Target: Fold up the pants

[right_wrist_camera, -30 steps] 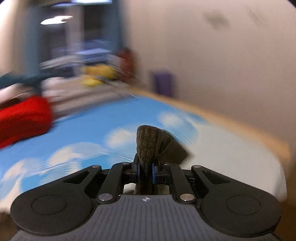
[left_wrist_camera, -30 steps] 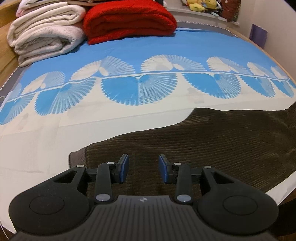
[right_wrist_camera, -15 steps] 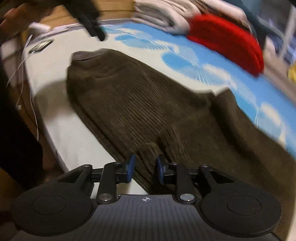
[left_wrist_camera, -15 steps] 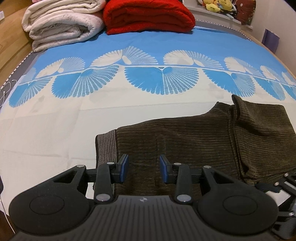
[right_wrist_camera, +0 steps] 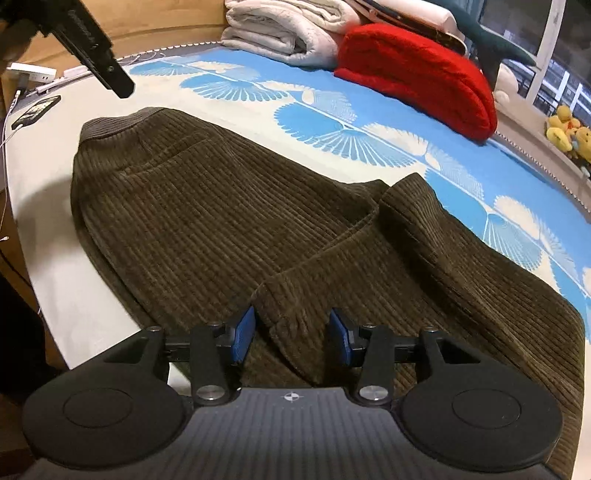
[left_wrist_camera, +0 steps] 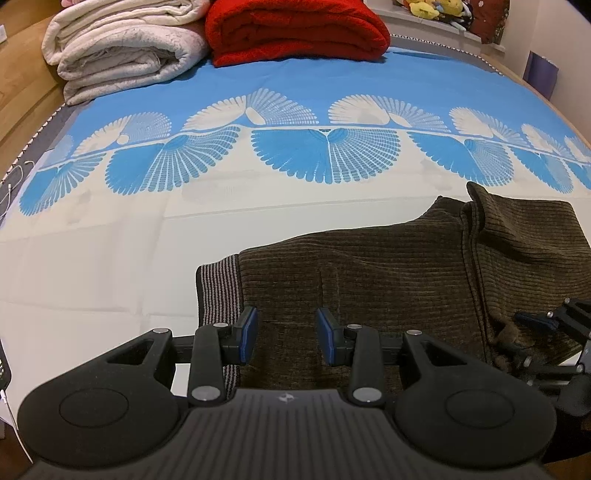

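Observation:
Dark brown corduroy pants (left_wrist_camera: 388,273) lie on the bed, with the leg end folded back over the middle (right_wrist_camera: 406,236). The striped waistband (left_wrist_camera: 218,284) lies at the left end. My left gripper (left_wrist_camera: 286,338) is open and empty, low over the waist end. My right gripper (right_wrist_camera: 291,334) is open, its jaws on either side of the folded leg hem at the near edge, not closed on it. The right gripper also shows in the left wrist view (left_wrist_camera: 543,325). The left gripper shows in the right wrist view (right_wrist_camera: 96,51), top left.
The bed has a blue and cream fan-patterned sheet (left_wrist_camera: 288,155). Folded white blankets (left_wrist_camera: 122,48) and a red blanket (left_wrist_camera: 295,29) lie at the far end. A phone (right_wrist_camera: 35,110) and cables lie near the bed's left corner. Plush toys (right_wrist_camera: 569,133) sit on a ledge.
My right gripper carried the leg end over onto the pants, opened and let it go. The left gripper stayed open over the waist end, shifting slightly.

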Demonstrator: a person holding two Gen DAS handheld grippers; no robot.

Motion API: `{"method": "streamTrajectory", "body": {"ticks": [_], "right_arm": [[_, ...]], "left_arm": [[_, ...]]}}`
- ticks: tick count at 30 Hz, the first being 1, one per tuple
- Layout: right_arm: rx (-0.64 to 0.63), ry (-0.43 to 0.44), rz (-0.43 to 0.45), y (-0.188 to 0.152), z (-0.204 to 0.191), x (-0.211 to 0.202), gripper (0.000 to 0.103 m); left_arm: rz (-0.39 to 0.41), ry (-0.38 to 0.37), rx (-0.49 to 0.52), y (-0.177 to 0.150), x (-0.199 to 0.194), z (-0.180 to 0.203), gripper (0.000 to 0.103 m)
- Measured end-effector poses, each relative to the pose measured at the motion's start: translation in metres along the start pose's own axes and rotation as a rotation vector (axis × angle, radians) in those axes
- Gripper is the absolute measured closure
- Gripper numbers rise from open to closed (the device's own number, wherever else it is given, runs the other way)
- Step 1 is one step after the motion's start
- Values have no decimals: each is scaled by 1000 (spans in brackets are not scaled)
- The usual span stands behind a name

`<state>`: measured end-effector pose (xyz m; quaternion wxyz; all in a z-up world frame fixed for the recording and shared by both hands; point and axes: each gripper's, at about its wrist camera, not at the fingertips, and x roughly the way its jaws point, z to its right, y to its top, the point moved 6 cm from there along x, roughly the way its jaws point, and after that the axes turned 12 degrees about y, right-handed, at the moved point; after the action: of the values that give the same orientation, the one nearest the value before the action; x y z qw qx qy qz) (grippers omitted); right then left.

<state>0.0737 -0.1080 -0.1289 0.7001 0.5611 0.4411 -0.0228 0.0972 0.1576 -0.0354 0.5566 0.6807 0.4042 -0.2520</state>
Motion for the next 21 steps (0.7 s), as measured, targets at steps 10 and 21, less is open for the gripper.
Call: {"method": "streamTrajectory", "body": {"ticks": [10, 21], "right_arm": [[-94, 139, 121, 15, -16, -42, 88], [-195, 49, -26, -9, -27, -3, 51]], "left_arm": [[2, -6, 14, 4, 1, 8, 64], [-8, -4, 31, 2, 5, 15, 64]]}}
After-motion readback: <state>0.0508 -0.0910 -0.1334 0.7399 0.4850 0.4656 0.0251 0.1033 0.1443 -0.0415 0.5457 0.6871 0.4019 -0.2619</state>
